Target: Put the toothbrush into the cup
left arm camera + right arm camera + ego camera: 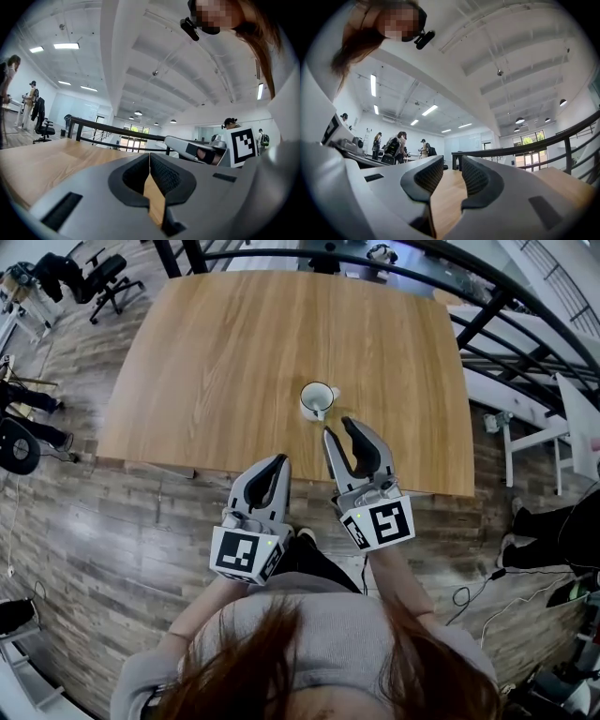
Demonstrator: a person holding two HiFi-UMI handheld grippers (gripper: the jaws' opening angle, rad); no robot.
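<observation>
- Left grey plastic claw [278, 461]: its ribbed black pads [164, 176] meet at the tips with nothing gripped. It hangs nearer the person than the white ceramic cup [317, 399] and to the cup's left, off the desk's near edge.
- Right grey plastic claw [338, 431]: its jaws stand a narrow way apart, with only bare wood showing between them. Its tips hover just on the person's side of the cup, not touching it.
- Grey-brown plank floor [112, 521]: it spreads round the desk that bears the cup.
- Light wooden rectangular desk [234, 343]: the cup stands on it toward its near edge, right of the middle.
- Person in a grey top [309, 634]: sits on the near side of the cup and holds both claws.
- Black metal railing [487, 315]: it curves past the cup on the far right.
- Black office chair [105, 277]: far beyond the cup, to the left.
- The cup stands upright with its handle to the right. Whether the toothbrush is in it cannot be made out.
</observation>
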